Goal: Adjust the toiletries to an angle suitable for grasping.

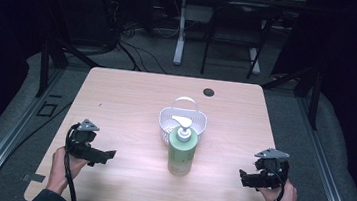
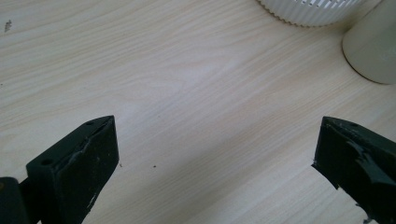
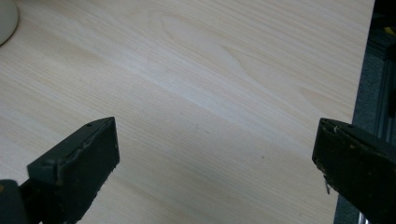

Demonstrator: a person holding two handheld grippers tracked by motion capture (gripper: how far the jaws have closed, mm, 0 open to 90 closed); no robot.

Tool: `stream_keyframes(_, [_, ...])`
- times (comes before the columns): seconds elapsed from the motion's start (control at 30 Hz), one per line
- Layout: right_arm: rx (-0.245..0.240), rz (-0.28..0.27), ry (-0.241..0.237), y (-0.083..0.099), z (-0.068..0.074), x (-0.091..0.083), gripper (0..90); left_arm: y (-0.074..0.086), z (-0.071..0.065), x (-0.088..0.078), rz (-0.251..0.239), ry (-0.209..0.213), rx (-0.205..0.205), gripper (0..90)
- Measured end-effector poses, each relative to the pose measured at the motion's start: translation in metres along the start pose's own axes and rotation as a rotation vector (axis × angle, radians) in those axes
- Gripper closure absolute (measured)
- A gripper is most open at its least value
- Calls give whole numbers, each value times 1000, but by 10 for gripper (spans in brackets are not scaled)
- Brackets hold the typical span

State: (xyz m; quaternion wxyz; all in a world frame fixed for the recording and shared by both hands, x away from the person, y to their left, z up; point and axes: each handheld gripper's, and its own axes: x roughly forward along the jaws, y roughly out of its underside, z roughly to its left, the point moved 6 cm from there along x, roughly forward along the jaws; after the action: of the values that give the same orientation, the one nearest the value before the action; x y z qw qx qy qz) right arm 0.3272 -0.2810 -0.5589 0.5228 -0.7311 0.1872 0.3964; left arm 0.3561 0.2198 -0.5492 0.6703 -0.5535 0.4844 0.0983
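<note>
A light wooden table (image 1: 126,100) carries a pale green pump bottle (image 1: 181,153) upright near its middle. A white basket (image 1: 183,121) sits just behind the bottle, and a dark round spot (image 1: 208,92) lies farther behind.

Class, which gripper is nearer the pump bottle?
Left. The left gripper sits open to the bottle's left; the right gripper, also open, sits slightly farther off to its right.

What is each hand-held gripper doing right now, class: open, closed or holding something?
Left hand-held gripper: open, holding nothing.
Right hand-held gripper: open, holding nothing.
</note>
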Motion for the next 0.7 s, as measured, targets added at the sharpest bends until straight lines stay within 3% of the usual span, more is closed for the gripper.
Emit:
stream_keyframes(0.27, [9, -13, -37, -3, 2, -3, 0, -2, -1, 2, -5, 29, -23, 0])
stream_keyframes(0.7, [6, -46, -83, -11, 10, -10, 0, -4, -3, 1, -1, 49, -6, 0])
